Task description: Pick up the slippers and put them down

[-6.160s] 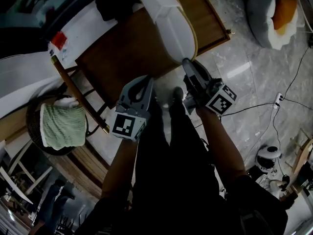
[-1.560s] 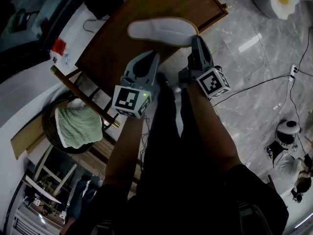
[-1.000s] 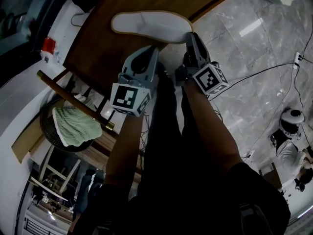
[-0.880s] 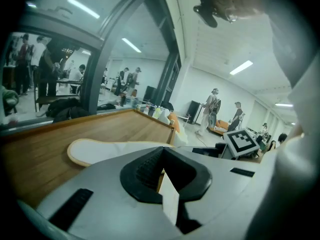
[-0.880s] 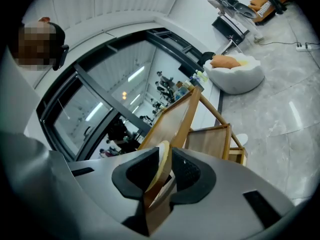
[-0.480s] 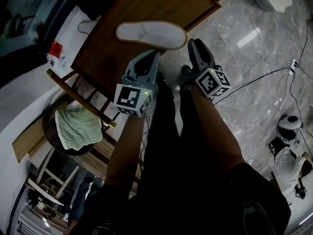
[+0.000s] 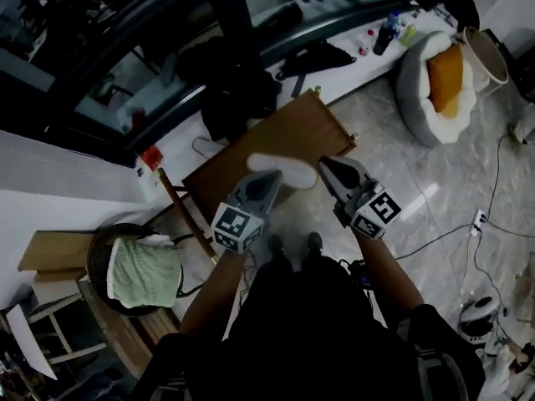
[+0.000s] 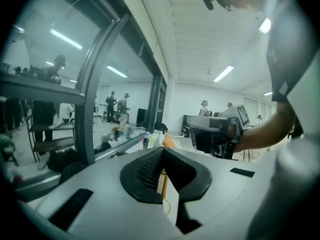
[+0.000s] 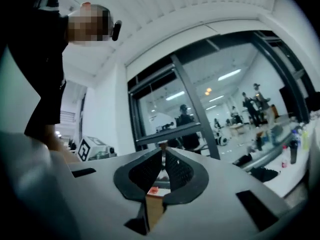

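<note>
One flat, white, oval-soled slipper point(image 7: 282, 172) is seen lying on the brown wooden counter point(image 7: 292, 132), at 12 o'clock from the two grey tongs. The left tongs point(image 7: 272, 179) are held together, empty. The right tongs point(image 7: 324, 164) have just been closing and are pressed together, nothing between them. One round dark basket point(image 7: 94, 257) holding ribbed green cloth point(image 7: 144, 274) is set at 8 o'clock.

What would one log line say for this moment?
slipper: on wooden table | left gripper: shut, empty | right gripper: just closed, empty
</note>
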Motion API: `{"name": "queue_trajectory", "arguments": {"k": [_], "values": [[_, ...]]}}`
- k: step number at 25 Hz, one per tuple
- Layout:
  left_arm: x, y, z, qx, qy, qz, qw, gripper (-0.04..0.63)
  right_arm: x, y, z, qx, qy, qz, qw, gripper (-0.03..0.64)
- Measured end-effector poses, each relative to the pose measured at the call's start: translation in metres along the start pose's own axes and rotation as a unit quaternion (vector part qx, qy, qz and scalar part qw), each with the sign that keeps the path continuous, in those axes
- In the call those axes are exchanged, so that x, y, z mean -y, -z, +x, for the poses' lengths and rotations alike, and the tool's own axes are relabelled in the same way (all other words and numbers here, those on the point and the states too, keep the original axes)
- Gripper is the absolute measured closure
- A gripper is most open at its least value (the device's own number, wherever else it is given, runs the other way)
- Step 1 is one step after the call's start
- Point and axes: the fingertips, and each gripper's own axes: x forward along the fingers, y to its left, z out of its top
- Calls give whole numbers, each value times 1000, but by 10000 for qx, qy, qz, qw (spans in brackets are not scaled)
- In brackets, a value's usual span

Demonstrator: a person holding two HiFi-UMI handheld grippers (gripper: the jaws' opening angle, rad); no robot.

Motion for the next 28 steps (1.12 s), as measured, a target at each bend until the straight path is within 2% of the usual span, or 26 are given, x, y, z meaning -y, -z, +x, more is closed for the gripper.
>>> {"name": "queue_trajectory", "arguments": {"k": [3,5,9,14,18,23,25,28], "values": [[5,-56,-14,413,172,365,9983,584,-40,-52,11,-89,-696,-428,9966,580],[5,-88,-24,638,174,467,9967,584,-57,-75,17,-184,-1056,-652,9921,580],[13,-124,-53,1024,3,549,9932,584,-82,-89,21,-284,-1692,-771,9821,580],[38,-117,-70,921,-48,595,9940,584,-99,-77,11,-260,-2141,-699,9740,584],[42,-101,-76,927,-169,347,9949,584,-110,-69,8,-278,-2649,-719,9612,584],[51,-81,-83,859,-333,160,9956,584,-109,-61,7,-310,-2749,-482,9598,584],[56,-81,-86,821,-340,301,9956,584,-111,-68,1,-274,-2896,-491,9555,584],[64,-87,-84,739,-351,657,9945,584,-104,-74,-8,-528,-2905,-729,9526,584]]}}
